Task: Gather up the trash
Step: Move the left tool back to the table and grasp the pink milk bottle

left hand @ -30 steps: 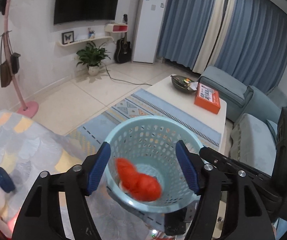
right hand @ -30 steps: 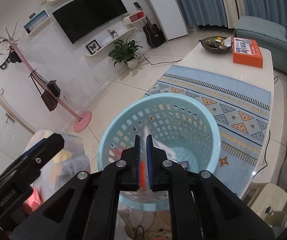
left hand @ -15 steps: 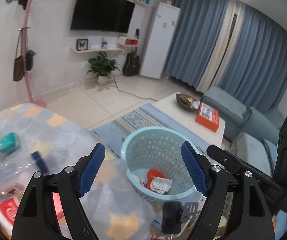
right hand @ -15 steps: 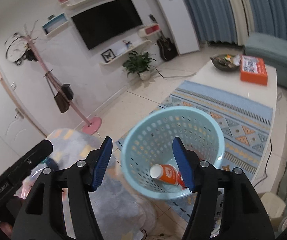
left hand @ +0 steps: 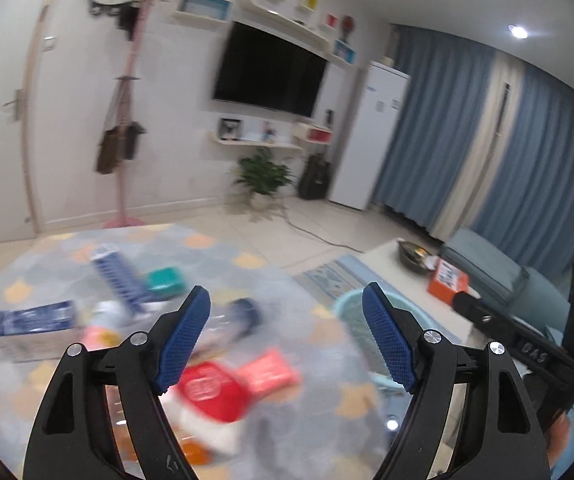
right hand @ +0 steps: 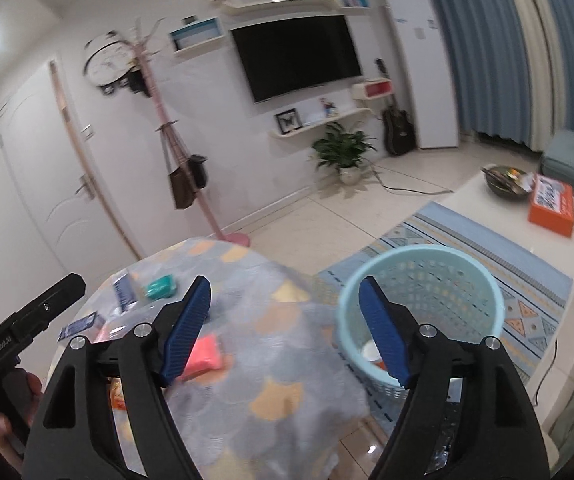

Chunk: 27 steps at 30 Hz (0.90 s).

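Observation:
My left gripper (left hand: 287, 340) is open and empty above the round table with a grey patterned cloth (left hand: 295, 412). Blurred litter lies on it: a red packet (left hand: 211, 392), a pink-red packet (left hand: 269, 372), a teal block (left hand: 165, 280), blue packs (left hand: 117, 276) and a blue-capped bottle (left hand: 243, 316). The light blue basket (right hand: 439, 280) stands on the floor to the right of the table, with trash at its bottom. My right gripper (right hand: 285, 328) is open and empty, between the table and the basket. The basket rim also shows in the left wrist view (left hand: 347, 304).
A white coffee table (right hand: 519, 220) holds an orange box (right hand: 551, 204) and a dark bowl (right hand: 505, 180). A patterned rug (right hand: 535, 300) lies under the basket. A pink coat stand (right hand: 207, 184), a plant (right hand: 343, 148) and blue sofas (left hand: 487, 268) stand farther off.
Both grippers dropped their trash into the basket, opened, then lifted and swung left from the basket toward the table. The left view is blurred by motion.

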Available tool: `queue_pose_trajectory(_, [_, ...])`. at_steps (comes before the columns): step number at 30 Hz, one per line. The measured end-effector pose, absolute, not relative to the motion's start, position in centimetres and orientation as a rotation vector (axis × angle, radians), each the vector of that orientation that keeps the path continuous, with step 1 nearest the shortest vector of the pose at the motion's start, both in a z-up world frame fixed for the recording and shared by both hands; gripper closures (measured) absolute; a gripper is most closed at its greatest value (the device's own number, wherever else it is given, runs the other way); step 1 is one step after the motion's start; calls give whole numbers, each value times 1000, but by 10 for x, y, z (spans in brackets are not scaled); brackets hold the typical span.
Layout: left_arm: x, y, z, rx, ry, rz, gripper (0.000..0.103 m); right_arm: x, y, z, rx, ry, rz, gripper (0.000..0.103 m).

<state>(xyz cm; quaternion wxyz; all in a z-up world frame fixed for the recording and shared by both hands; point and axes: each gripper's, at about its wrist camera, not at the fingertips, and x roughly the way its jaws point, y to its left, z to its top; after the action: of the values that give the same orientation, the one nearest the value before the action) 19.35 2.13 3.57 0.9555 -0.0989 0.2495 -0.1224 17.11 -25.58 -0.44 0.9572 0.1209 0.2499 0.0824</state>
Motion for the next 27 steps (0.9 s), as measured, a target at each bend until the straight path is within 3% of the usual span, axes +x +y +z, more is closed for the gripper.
queue_pose_trajectory(12, [191,137,-13,-277,664,-25,26,181,-155,-20,135,588,316,26])
queue_pose_trajectory(27, [218,159,-75,-312,855,-58,30,191,-78,-69,-7,724,428,21])
